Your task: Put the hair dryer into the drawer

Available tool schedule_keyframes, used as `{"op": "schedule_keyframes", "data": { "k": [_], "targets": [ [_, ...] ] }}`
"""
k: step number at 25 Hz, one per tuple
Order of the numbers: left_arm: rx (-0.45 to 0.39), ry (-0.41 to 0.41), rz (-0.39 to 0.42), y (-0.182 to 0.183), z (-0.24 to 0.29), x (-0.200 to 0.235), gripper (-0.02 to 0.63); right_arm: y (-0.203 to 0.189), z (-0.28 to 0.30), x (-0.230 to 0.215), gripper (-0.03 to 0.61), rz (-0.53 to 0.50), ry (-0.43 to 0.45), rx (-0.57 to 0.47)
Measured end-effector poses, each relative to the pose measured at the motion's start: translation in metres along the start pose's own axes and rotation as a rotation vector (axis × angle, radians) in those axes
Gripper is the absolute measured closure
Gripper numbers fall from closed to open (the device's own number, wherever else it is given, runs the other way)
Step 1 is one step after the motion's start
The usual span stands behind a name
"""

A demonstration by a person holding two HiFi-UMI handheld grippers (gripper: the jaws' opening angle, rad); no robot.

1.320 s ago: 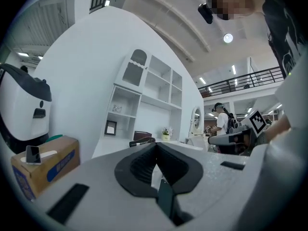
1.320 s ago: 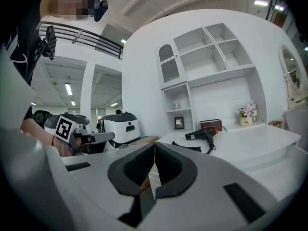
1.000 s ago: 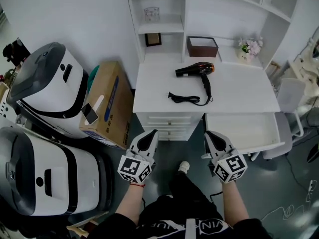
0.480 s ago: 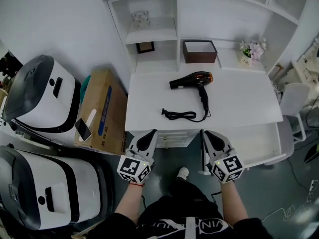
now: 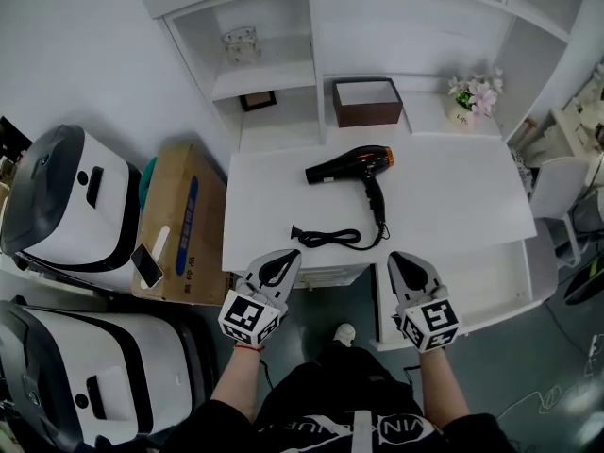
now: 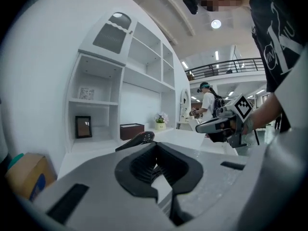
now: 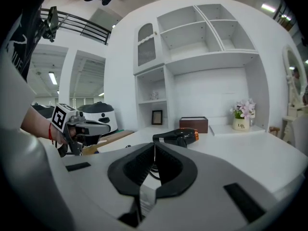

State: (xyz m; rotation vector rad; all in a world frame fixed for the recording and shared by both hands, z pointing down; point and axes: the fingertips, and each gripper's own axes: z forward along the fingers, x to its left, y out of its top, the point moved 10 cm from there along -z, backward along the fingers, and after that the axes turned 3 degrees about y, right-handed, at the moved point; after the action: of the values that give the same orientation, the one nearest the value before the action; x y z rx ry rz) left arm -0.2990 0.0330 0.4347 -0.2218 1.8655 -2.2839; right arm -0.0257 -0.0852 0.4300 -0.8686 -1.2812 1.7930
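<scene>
On desk, hair dryer outside open drawer; left gripper, right gripper jaws closed

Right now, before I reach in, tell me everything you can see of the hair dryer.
The hair dryer is black, plastic by its look, with an orange band near its rear end. It lies on its side on the white desk top, nozzle toward the picture's left, handle toward the near edge. Its black cord lies loosely bundled beside the handle, plug free. Only the desk touches it.
</scene>
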Motion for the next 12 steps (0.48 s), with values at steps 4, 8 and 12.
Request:
{"op": "schedule_keyframes", "data": {
  "k": [4,8,12],
  "targets": [
    [0.073,-0.064,0.059,0.000,0.023,0.002,0.609,-0.002,0.004,-0.014,0.575,0.013,-0.014,0.016],
    [0.159,-0.133,0.084,-0.005,0.041,0.002,0.609,-0.003,0.013,-0.019,0.575,0.031,-0.012,0.027],
    [0.283,-0.212,0.234,-0.009,0.063,0.004,0.580,-0.002,0.019,-0.022,0.575,0.040,-0.014,0.032]
  ]
}}
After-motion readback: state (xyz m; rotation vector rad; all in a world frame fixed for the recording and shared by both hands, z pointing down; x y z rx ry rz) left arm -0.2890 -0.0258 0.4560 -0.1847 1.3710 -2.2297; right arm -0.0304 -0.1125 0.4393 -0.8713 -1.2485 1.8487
